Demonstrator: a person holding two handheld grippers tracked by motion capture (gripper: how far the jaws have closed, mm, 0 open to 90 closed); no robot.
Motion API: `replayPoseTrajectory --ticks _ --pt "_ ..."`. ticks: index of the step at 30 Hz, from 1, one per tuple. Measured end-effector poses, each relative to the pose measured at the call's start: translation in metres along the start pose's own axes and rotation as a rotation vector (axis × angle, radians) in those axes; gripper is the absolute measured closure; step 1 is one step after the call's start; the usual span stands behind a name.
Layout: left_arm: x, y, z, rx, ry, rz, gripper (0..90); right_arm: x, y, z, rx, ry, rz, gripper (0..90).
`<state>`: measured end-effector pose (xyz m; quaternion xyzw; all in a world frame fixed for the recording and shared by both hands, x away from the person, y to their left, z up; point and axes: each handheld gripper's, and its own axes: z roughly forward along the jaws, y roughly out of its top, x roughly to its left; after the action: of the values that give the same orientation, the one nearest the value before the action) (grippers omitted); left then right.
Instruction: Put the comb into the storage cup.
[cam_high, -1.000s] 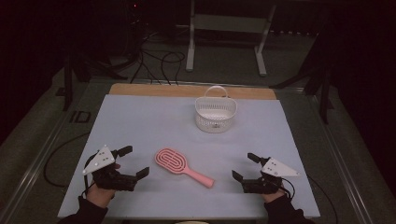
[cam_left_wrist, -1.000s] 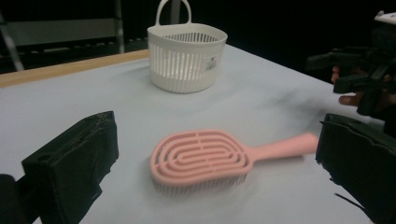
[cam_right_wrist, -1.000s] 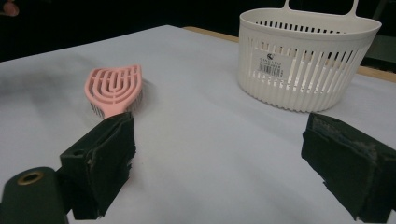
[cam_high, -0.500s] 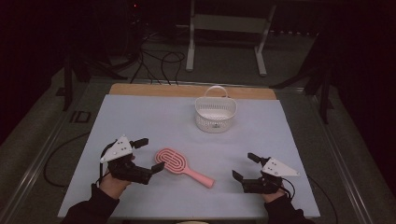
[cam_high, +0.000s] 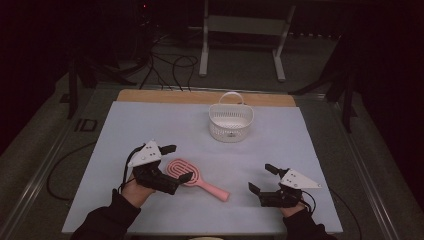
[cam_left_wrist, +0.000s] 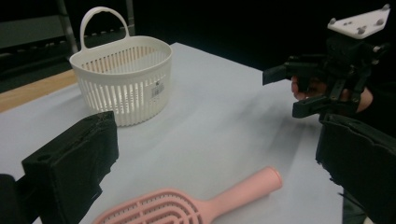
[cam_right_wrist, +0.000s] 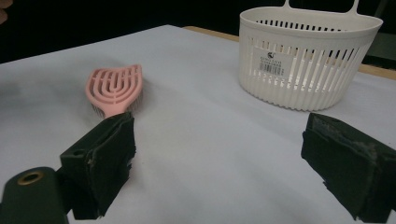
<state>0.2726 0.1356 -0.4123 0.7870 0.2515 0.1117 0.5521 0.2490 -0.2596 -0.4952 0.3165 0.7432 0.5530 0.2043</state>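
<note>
Holding my left gripper (cam_high: 176, 162) fingers open astride the pink brush (cam_high: 192, 176) head, right gripper (cam_high: 262, 179) open, near worktop (cam_high: 150, 125) front edge.

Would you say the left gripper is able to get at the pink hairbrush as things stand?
Probably yes: the left gripper is open, with its jaws on either side of the brush's head. The pink hairbrush lies flat on the table, nothing over it.
</note>
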Motion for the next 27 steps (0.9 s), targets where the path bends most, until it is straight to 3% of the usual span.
replayPoseTrajectory --ticks 7,13,17,20,24,27 --pt "-0.007 0.004 0.015 0.034 -0.02 0.023 0.2 0.0 0.0 0.0 0.002 0.002 0.001 9.6" --pt "-0.012 0.006 0.031 0.074 -0.061 0.0 0.2 0.0 0.0 0.0 0.006 0.001 0.011 9.6" --pt "-0.019 0.005 0.043 0.108 -0.035 0.009 1.4 0.0 0.0 0.001 0.005 0.003 0.008 9.6" --pt "-0.021 0.005 0.049 0.124 -0.044 0.011 2.1 0.0 0.0 0.0 0.007 0.004 0.009 9.6" --pt "-0.026 0.002 0.064 0.137 -0.056 -0.012 6.0 0.0 0.0 0.0 0.006 0.006 0.008 9.6" --pt "-0.03 0.0 0.071 0.143 -0.062 -0.007 16.4 0.0 0.0 0.0 0.005 0.008 0.005 9.6"
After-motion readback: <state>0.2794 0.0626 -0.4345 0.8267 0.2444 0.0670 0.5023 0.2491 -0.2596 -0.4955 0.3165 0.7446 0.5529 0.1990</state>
